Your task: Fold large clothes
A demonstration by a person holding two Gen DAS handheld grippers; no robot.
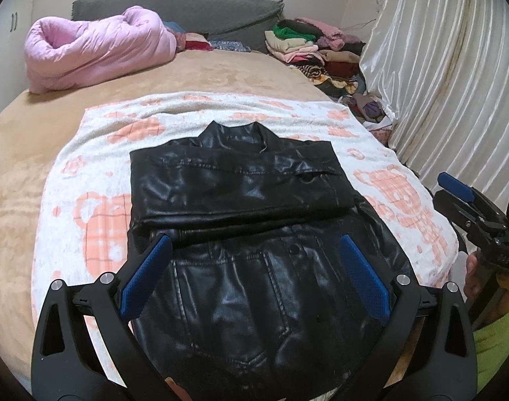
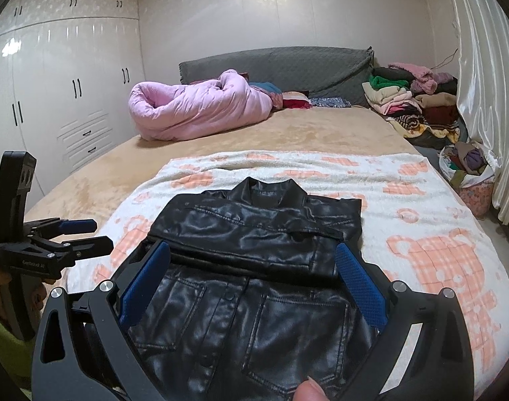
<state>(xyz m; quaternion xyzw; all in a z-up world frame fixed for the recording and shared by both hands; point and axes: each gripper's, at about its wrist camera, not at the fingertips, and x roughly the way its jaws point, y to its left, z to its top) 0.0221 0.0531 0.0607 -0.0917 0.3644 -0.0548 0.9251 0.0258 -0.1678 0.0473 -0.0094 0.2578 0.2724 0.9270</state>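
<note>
With both grippers [image 1: 254,274] [image 2: 251,284] wide, we'd grasp the slick, heavy jacket [image 1: 254,234] at its hem corners.

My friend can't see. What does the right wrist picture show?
A black leather jacket lies partly folded on a white towel with orange bears on a bed. The open right gripper hangs over it, and the left gripper is at the left edge. A pink quilt sits behind.

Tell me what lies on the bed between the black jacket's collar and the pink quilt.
In both wrist views, past the black jacket comes a strip of bear-print blanket, then bare tan bedspread up to the pink quilt; nothing else lies there.
</note>
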